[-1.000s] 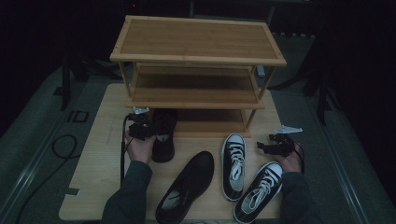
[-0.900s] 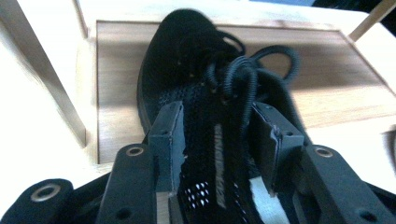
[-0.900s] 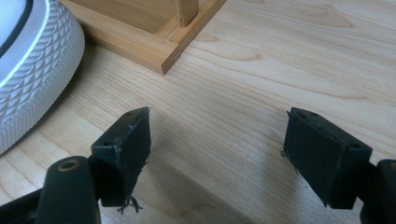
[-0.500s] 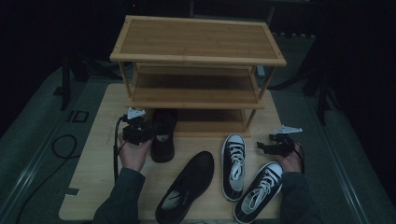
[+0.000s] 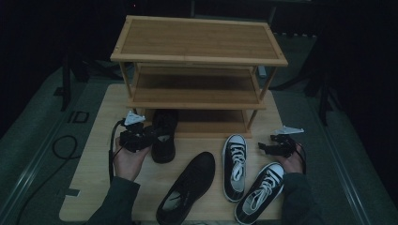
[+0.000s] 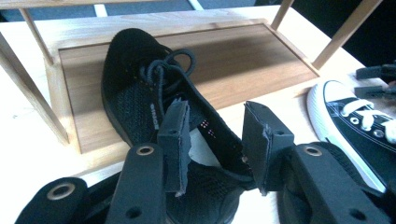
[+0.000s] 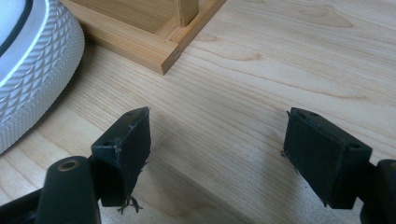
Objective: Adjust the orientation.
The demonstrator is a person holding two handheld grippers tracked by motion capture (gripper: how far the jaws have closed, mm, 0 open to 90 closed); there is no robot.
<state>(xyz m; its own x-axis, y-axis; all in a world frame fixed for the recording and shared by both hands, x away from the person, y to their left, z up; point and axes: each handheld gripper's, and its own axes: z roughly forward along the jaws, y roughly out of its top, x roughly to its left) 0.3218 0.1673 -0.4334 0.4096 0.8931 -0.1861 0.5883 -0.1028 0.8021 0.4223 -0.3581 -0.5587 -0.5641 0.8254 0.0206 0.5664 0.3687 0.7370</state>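
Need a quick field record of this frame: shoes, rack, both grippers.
rack: three-tier wooden rack, on the board
black shoe: toe on the rack's bottom shelf, heel out on the board
left gripper: jaws either side of that shoe's heel collar, just been closing, not yet pressing
second black shoe: on the board
sneakers: pair, on the board
right gripper: open, over bare board

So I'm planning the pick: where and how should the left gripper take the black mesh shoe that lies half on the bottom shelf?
Grip the black mesh shoe by its collar wall at the heel, from the near side: the heel overhangs toward the left gripper, with the toe on the bottom shelf.
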